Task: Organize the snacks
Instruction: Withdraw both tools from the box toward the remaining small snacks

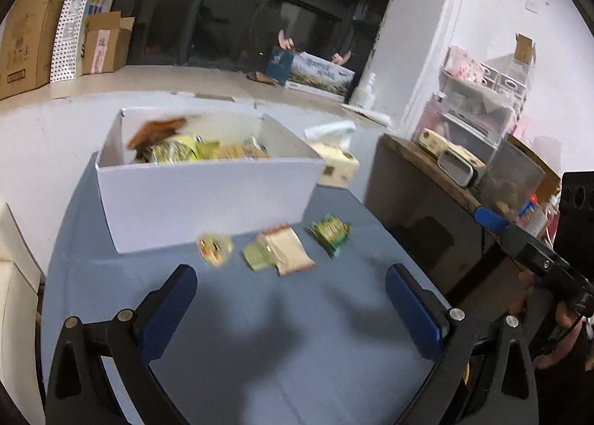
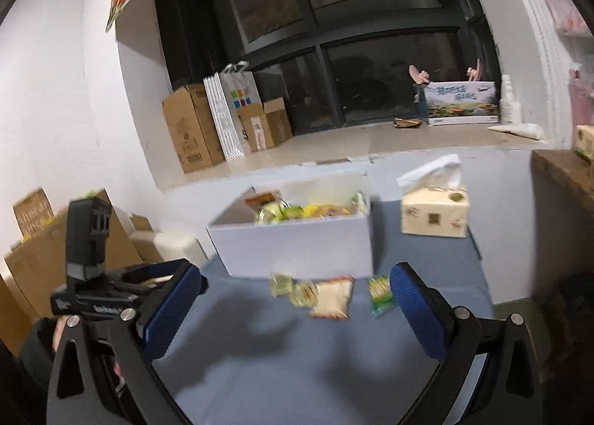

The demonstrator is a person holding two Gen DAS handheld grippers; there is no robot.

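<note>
Loose snacks: four small packets lie on the blue counter [image 1: 260,350], in a row just in front of the white box [image 1: 208,198].
Round yellow packet [image 1: 215,248]: leftmost in the left wrist view, close to the box's front wall; blurred.
Beige packet [image 1: 287,252]: the largest, with red trim along one end, lying flat in the middle.
Pale green packet [image 1: 256,258]: touching the beige packet's left side, partly under it.
Green packet [image 1: 330,232]: rightmost, set a little apart from the others.
White box: open-topped, on the counter, holding a heap of yellow, green and orange snack packets [image 1: 196,150]; a brown wrapper sits highest at its left end.
Tissue box [image 2: 434,215]: cream, on the counter just beside the white box's right end, with a white tissue standing out of its top.
Left gripper [image 1: 291,298]: above the bare counter, near side of the packets; jaws spread wide, holding nothing.
Right gripper [image 2: 297,298]: likewise over the counter, jaws spread wide and empty; the green packet shows just beside its right finger.
Surroundings: cardboard boxes [image 2: 193,128] and a paper bag [image 2: 232,109] stand on the window ledge behind.
</note>
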